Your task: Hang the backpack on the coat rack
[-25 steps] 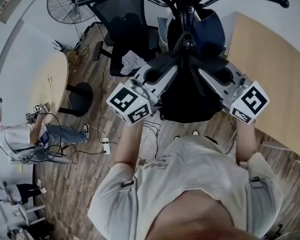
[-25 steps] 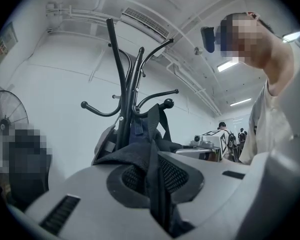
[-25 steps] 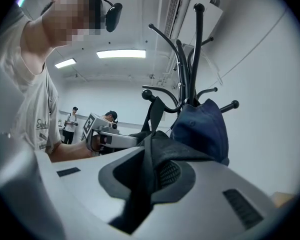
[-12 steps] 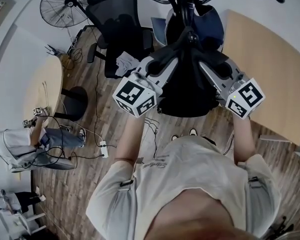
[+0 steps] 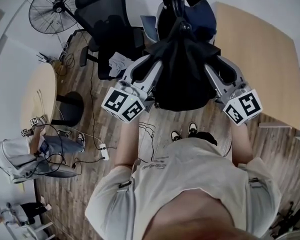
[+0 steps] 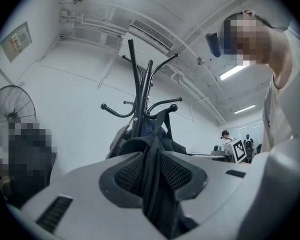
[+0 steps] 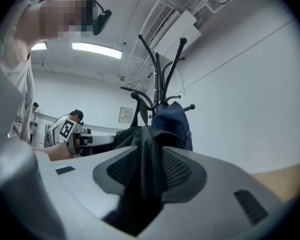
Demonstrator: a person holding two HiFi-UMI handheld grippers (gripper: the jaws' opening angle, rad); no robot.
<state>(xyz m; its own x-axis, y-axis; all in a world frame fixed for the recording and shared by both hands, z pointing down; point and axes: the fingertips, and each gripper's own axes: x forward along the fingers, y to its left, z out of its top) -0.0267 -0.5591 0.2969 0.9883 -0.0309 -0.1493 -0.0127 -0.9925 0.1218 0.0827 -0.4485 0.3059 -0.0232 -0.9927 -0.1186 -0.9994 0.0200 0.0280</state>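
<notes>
Backpack (image 5: 182, 74) hanging on coat rack (image 6: 139, 91), strap (image 6: 166, 124) looped over a hook (image 6: 173, 106). Left gripper (image 6: 151, 170) clamped on its black fabric; right gripper (image 7: 149, 170) just opening, jaws wide, fabric lying between them.

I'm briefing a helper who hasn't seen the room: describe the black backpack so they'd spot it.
Find the black coat rack beside the light wooden table. Two bags sit against its pole. The backpack is the black one nearest the person, in front of the dark blue bag.
</notes>
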